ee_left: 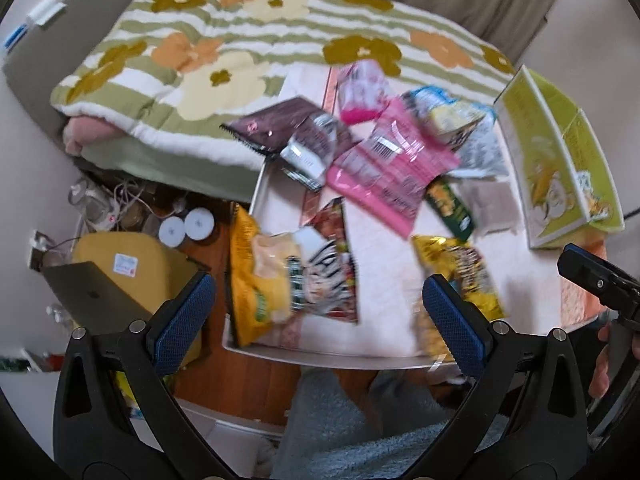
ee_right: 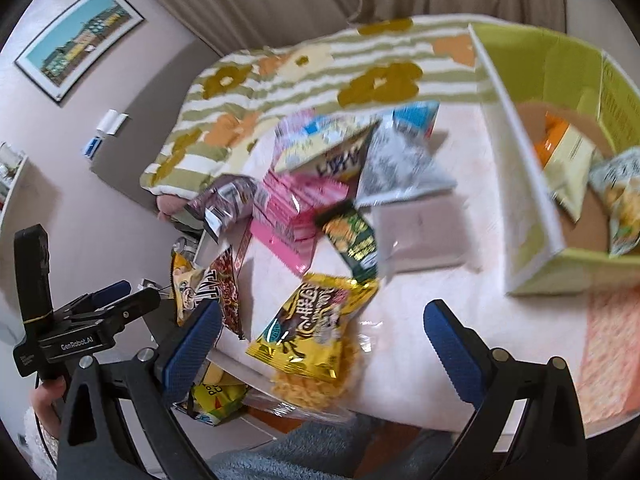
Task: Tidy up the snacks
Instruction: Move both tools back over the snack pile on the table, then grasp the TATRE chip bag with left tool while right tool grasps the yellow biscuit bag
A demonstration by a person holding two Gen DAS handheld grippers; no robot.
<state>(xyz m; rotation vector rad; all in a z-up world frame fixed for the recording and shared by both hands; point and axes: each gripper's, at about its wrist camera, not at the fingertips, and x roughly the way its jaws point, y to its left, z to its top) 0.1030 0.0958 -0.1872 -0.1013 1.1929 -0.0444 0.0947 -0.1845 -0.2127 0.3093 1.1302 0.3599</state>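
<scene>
Your left gripper (ee_left: pixel 316 312) hangs over the near edge of the low white table (ee_left: pixel 384 280), its blue-padded fingers (ee_left: pixel 184 316) spread wide with nothing between them; your right gripper (ee_right: pixel 320 340) hovers likewise, jaws apart and empty, above the same table. The snacks lie scattered across the tabletop: a pink packet (ee_left: pixel 384 168) in the middle, a dark maroon pouch (ee_left: pixel 276 124) and a silver wrapper (ee_left: pixel 312 148) just beside it toward the bed, a yellow chip bag (ee_left: pixel 256 276) overlapping a red-and-black packet (ee_left: pixel 332 264) at the near left edge, and a yellow bag with bold lettering (ee_right: pixel 312 328) nearest the right gripper. A small green packet (ee_right: pixel 354 240) rests between the pink packet and the yellow bag. The lime-green cardboard box (ee_right: pixel 532 216) stands open at the table's right side, holding an orange-and-cream pack (ee_right: pixel 568 160) and a pale chip bag (ee_right: pixel 620 196). A floral quilt (ee_left: pixel 192 52) covers the bed behind.
</scene>
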